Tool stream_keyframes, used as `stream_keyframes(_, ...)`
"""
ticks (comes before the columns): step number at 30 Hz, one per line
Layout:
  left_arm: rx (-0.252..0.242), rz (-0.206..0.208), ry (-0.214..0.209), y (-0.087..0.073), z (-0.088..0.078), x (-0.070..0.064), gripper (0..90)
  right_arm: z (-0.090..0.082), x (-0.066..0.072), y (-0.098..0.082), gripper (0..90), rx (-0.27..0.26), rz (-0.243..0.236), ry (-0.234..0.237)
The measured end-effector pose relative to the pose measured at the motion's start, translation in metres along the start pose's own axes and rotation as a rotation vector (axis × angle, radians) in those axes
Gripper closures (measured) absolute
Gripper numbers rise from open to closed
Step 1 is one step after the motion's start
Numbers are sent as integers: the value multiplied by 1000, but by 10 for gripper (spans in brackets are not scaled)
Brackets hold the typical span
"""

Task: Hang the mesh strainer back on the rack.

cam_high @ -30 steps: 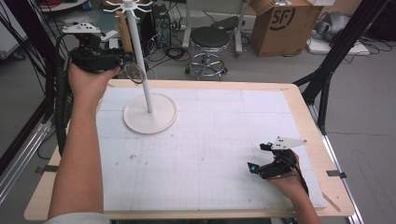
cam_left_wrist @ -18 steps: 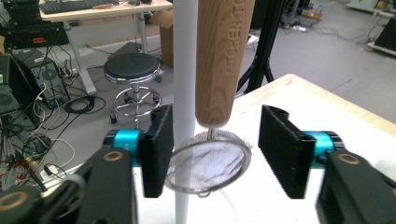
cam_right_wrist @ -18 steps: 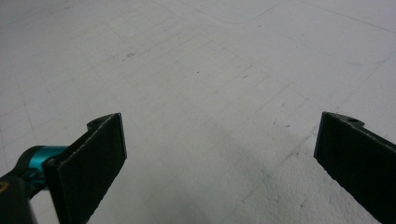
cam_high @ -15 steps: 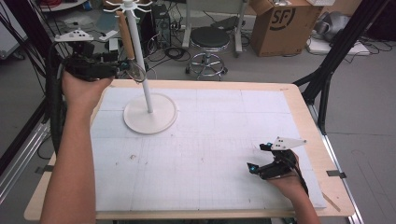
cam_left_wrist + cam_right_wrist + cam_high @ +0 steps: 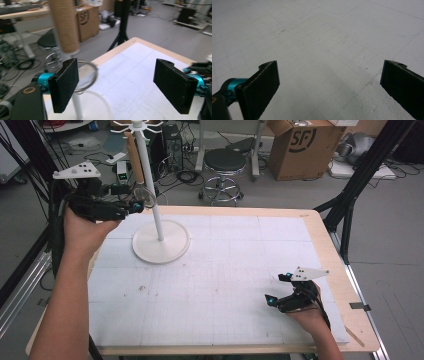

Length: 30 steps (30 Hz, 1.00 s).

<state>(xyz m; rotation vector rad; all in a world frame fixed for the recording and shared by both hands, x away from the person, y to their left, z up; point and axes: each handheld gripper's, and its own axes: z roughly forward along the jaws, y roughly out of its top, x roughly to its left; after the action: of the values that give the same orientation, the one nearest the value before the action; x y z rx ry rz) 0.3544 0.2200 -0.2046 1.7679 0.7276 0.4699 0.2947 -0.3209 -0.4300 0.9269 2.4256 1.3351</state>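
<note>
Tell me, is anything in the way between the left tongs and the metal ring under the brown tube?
Nothing visible is. The left tongs have just been opening, with nothing between them, and the metal ring hangs right past one jaw, beside the white pole.

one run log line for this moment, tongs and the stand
left tongs: open, jaws just opened, beside metal ring hanging on white stand | right tongs: open, nothing between jaws, over white mat
</note>
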Motion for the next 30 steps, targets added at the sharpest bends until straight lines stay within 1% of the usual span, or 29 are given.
stream_keyframes(1,-2,9,-11,-1,0,-3,195,0,0,0,11,0,-4,0)
stream_keyframes(5,-4,21,-61,-5,3,-11,163,1,1,0,11,-1,-7,2)
stream_keyframes(9,-1,35,-95,-10,7,-18,133,0,1,0,11,-1,-6,2)
stream_keyframes(11,1,39,-119,-13,9,-22,111,0,1,0,11,-2,-4,2)
stream_keyframes(13,3,50,-131,-17,10,-26,98,0,1,0,11,-1,-5,1)
stream_keyframes(14,3,51,-146,-20,11,-28,88,0,1,0,11,-1,-6,0)
stream_keyframes(16,4,50,-155,-24,12,-31,71,1,1,0,11,-2,-7,3)
stream_keyframes(18,15,54,-169,-29,14,-33,68,1,1,0,11,-1,-9,0)
stream_keyframes(20,15,46,-187,-35,17,-34,60,1,1,0,11,0,-7,2)
stream_keyframes(22,22,53,-195,-40,19,-36,54,0,1,0,11,-1,-9,2)
stream_keyframes(25,31,48,-211,-46,23,-38,21,1,1,0,11,1,-8,2)
stream_keyframes(26,34,50,-226,-49,24,-39,19,1,1,0,11,1,-8,2)
stream_keyframes(30,30,44,-247,-57,27,-42,19,1,1,0,11,5,-5,1)
